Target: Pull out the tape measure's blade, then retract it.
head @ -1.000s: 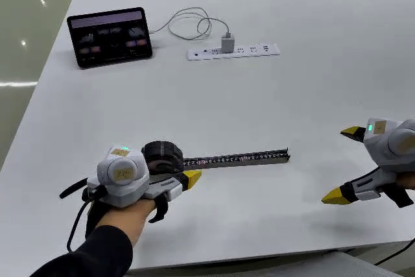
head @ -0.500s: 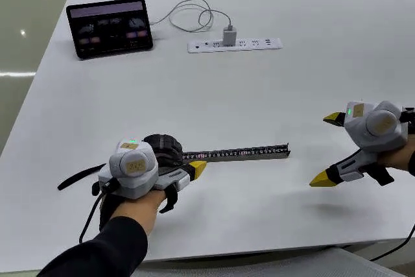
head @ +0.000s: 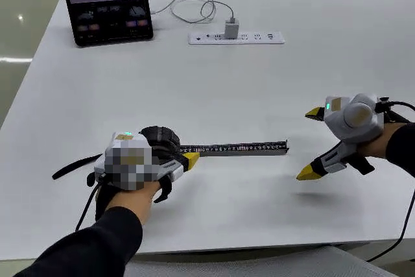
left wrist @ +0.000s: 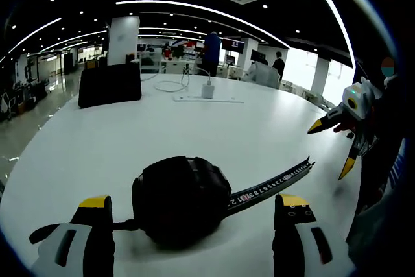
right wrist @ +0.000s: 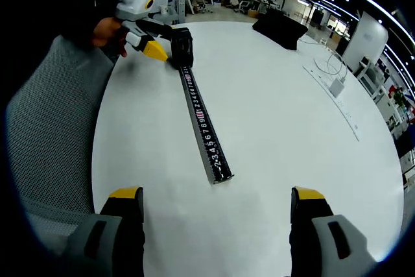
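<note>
Far left, a tablet (head: 109, 15) stands near the surface's (head: 272, 89) left edge, screen lit; floor lies beyond that edge. Near left, the L gripper (left wrist: 193, 201) sits low on the surface w/ jaws open, one each side of the tape measure case (head: 161, 141). In the left gripper view there's a gap btwn each yellow tip and the black case, so it isn't clamped. A black strap (head: 71, 167) trails left from the hand. The case is well in from the near edge, w/ bare surface in front of it.

The blade (head: 240, 148) is out and lying flat. It runs right from the case, approx parallel to the near edge, and ends about mid-surface. Far of the blade there's a wide bare stretch up to the power strip (head: 262, 37), w/ a charger (head: 231, 29) plugged in and a cable (head: 191, 6) looping toward the tablet.

Right of the blade end comes a bare gap, then the R gripper (head: 309, 144), jaws wide open, holding nothing, its shadow on the surface beneath. In the right gripper view the blade end lies ahead btwn the two jaws, apart from both tips. A grey mesh chair back (right wrist: 52, 128) sits beside the near edge.
</note>
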